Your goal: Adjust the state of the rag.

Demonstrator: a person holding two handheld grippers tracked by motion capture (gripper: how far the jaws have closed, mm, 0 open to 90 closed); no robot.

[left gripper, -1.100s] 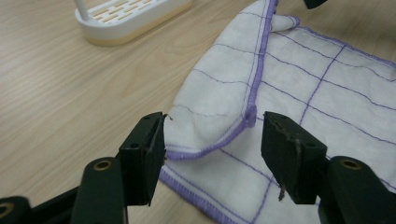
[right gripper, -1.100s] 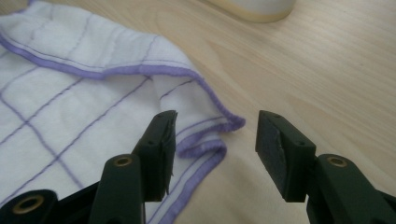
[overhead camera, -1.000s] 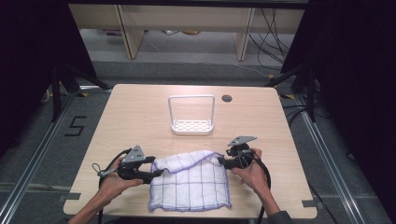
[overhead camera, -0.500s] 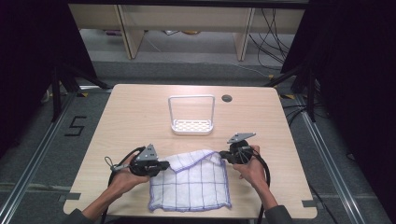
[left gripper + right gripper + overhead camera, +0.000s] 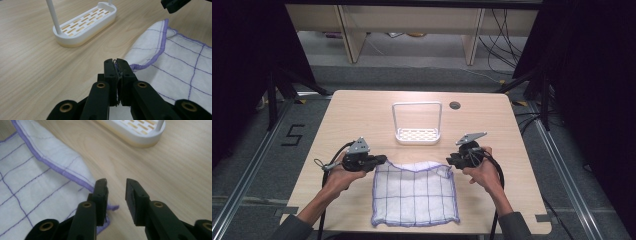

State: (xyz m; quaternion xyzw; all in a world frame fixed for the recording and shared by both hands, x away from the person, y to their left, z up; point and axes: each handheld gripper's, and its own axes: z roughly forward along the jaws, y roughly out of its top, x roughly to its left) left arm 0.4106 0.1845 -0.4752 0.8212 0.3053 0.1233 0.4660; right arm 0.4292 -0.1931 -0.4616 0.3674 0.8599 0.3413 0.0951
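While the white cloth with purple grid lines (image 5: 416, 192) is lying flat on the light wooden surface (image 5: 362, 115), my left gripper (image 5: 117, 65) is pinching its corner hem; my right gripper (image 5: 116, 188) fingers have just been opening, gapping beside the cloth's edge.

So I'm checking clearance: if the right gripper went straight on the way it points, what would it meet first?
Probably bare wooden table, then the white slotted plastic rack; the right gripper stands open beside the purple-edged white checked cloth. Depth is unclear.
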